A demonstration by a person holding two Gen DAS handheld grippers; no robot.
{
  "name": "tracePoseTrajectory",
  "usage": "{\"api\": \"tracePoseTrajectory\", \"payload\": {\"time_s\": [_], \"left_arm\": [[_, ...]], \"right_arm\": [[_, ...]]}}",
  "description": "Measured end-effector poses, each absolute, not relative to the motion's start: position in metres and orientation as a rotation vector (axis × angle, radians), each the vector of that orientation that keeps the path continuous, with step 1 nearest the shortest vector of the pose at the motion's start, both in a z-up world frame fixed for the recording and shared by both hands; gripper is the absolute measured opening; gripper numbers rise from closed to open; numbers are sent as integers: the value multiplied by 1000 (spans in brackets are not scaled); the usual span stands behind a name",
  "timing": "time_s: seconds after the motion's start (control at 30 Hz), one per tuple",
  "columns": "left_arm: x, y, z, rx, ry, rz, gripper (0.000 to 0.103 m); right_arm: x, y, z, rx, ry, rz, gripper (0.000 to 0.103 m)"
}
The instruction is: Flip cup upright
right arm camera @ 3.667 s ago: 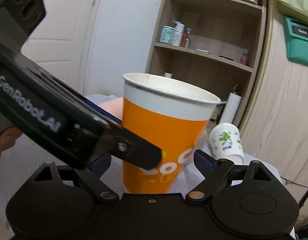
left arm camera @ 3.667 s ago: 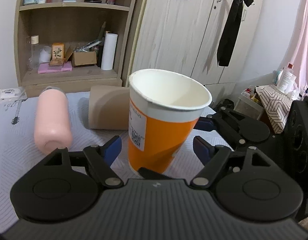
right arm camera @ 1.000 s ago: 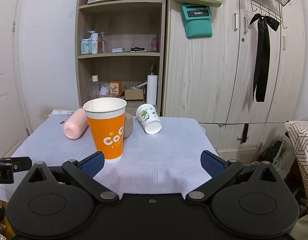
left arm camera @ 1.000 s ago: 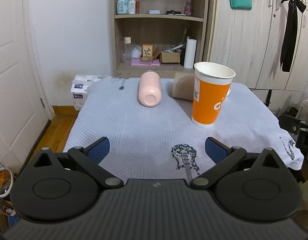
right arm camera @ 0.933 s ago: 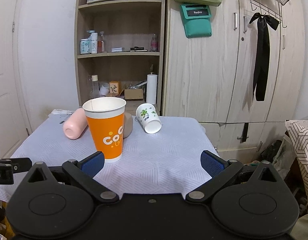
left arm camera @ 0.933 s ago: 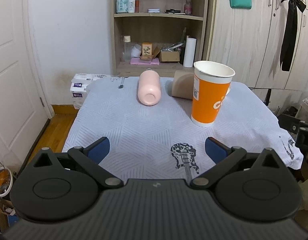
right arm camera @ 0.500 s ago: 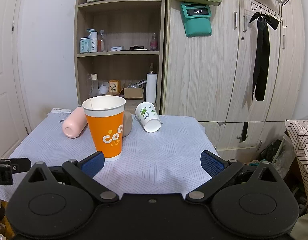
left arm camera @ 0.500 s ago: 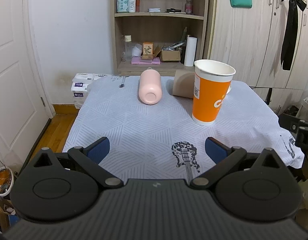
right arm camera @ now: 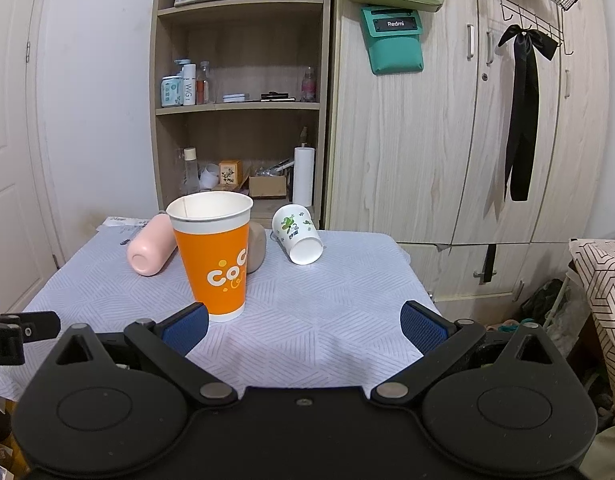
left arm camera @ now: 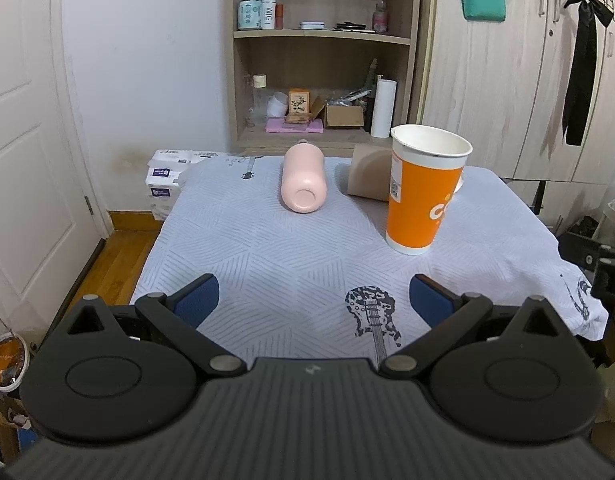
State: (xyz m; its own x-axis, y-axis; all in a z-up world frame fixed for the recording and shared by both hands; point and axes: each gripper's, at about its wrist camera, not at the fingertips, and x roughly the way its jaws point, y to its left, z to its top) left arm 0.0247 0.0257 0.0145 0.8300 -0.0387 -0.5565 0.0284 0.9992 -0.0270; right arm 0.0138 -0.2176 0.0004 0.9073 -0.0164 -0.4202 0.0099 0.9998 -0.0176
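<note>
The orange cup (left arm camera: 425,194) stands upright on the table (left arm camera: 267,248), just like half a second ago. Both the left gripper (left arm camera: 313,300) and right gripper (right arm camera: 303,326) have moved back from it, jaws wide apart, holding nothing.

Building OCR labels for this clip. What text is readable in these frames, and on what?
"Redmi": green pouch hanging on the wardrobe.
"WIG": white bottle on the shelf.
"CO" and more, cut off: orange cup.
"AI", end of a cut-off word: left tool body at the right view's edge.
Too small to read: cup's white sticker, teal jar, tissue packs.
</note>
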Motion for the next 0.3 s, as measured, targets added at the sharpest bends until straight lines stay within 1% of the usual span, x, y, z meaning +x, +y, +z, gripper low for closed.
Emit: {"api": "tracePoseTrajectory", "payload": {"time_s": [0.3], "left_arm": [[23,29,16,-42,589,-31,103]], "right_arm": [[13,-221,1,20,452,26,103]]}}
